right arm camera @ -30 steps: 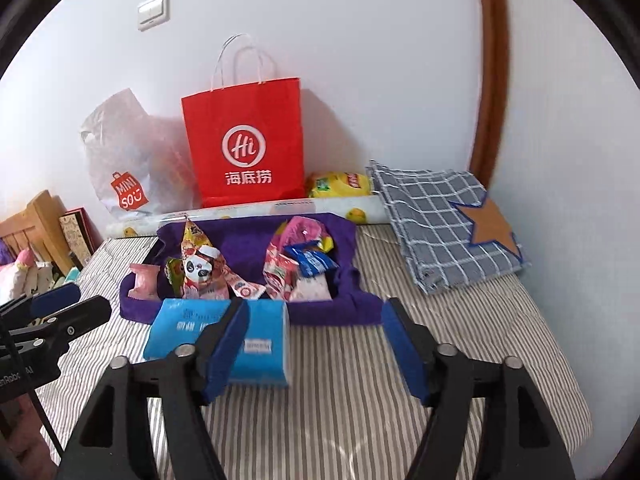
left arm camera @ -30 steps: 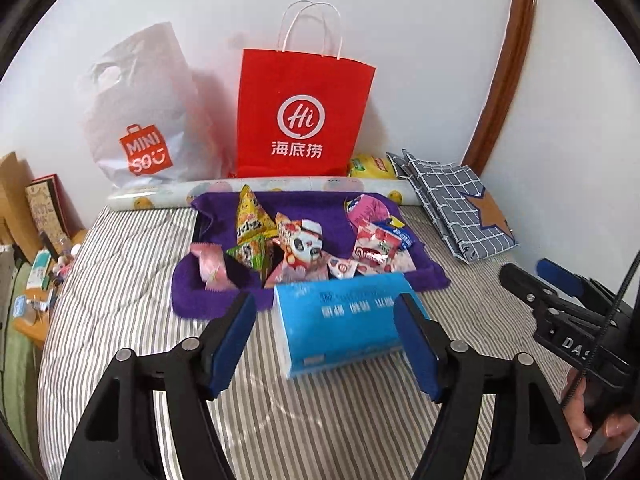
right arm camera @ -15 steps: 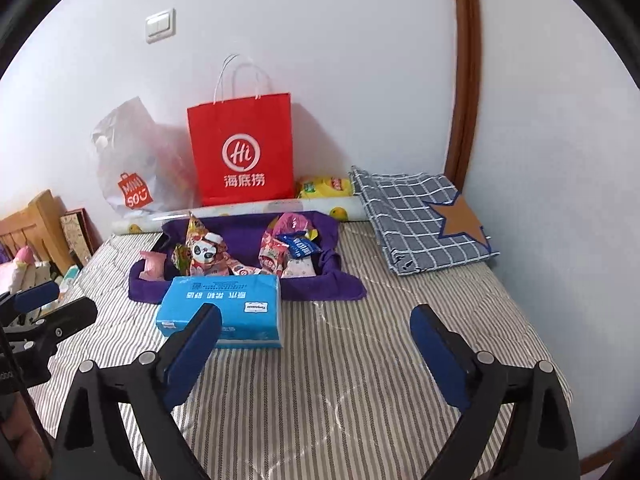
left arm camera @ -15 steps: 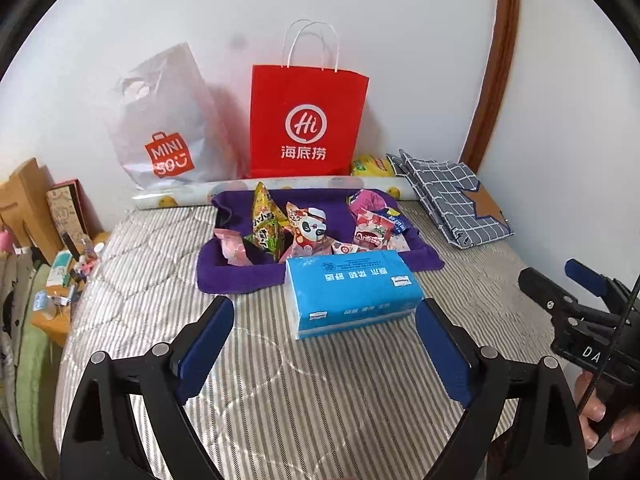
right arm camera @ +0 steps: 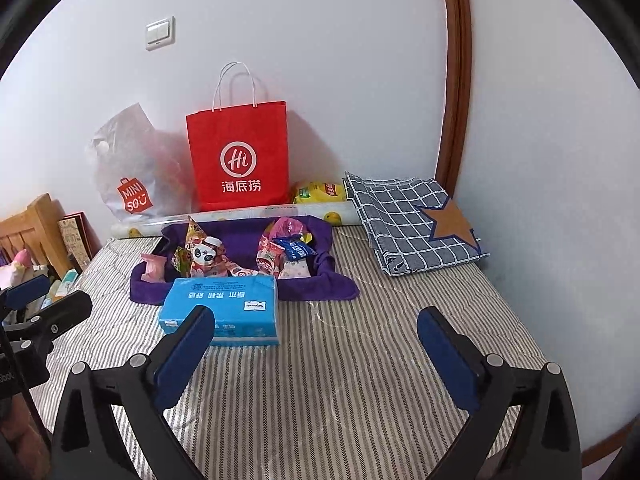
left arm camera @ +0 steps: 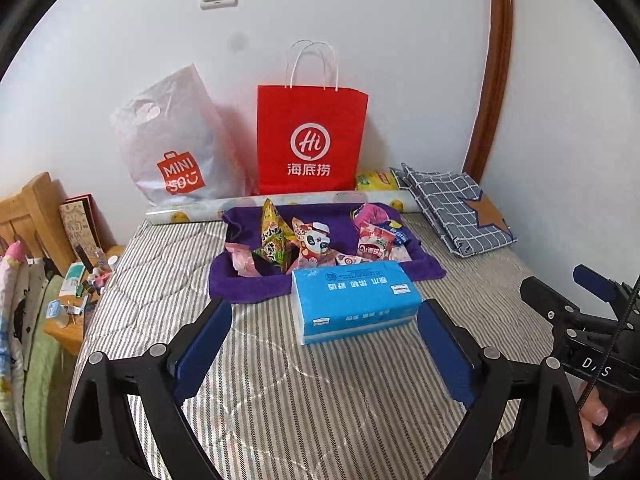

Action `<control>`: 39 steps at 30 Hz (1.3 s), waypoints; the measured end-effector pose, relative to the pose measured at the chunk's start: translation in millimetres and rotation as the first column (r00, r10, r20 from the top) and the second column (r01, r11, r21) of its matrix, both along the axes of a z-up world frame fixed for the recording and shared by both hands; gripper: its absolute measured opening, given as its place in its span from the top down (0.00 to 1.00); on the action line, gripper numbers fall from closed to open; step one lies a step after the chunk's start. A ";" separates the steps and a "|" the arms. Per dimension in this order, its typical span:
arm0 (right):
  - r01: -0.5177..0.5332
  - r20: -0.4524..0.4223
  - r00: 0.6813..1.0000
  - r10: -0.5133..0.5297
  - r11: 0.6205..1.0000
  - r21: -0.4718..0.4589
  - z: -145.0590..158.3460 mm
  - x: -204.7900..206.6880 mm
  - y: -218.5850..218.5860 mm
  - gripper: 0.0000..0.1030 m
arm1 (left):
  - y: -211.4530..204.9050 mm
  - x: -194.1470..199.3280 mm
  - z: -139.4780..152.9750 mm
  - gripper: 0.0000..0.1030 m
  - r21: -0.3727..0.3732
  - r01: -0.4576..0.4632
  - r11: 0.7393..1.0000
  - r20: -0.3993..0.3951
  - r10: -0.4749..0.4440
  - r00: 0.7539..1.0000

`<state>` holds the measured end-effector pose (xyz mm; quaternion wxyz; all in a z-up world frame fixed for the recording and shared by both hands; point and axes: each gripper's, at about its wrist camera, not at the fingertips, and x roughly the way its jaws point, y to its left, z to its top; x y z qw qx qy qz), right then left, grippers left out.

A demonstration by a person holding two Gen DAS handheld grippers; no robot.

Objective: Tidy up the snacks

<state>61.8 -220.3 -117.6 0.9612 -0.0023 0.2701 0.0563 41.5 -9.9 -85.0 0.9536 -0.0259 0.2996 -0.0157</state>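
Several snack packets point(left arm camera: 316, 240) point(right arm camera: 240, 254) lie piled in a purple cloth tray point(left arm camera: 248, 286) point(right arm camera: 308, 290) on the striped bed. A blue tissue pack point(left arm camera: 354, 304) point(right arm camera: 222, 312) lies in front of the tray. My left gripper point(left arm camera: 324, 348) is open and empty, held back from the tissue pack. My right gripper point(right arm camera: 316, 356) is open and empty, to the right of the tissue pack. The right gripper point(left arm camera: 580, 300) shows at the right edge of the left wrist view, and the left gripper point(right arm camera: 44, 304) at the left edge of the right wrist view.
A red paper bag point(left arm camera: 310, 140) point(right arm camera: 240, 160) and a white plastic bag point(left arm camera: 176, 148) point(right arm camera: 132, 168) lean on the back wall behind a paper roll point(left arm camera: 192, 212). A yellow packet point(right arm camera: 318, 192) and folded checked cloth point(left arm camera: 456, 208) point(right arm camera: 416, 224) lie right. A cluttered bedside stand point(left arm camera: 76, 292) is left.
Both grippers have pulled back and up from the tray and tissue pack. Their jaws have opened wider.
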 end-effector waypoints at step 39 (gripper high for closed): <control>-0.004 0.021 1.000 0.003 1.000 0.009 6.4 -4.2 -3.1 0.01 | -2.3 -4.4 7.5 0.09 -0.013 0.007 1.000 0.018 -0.007 1.000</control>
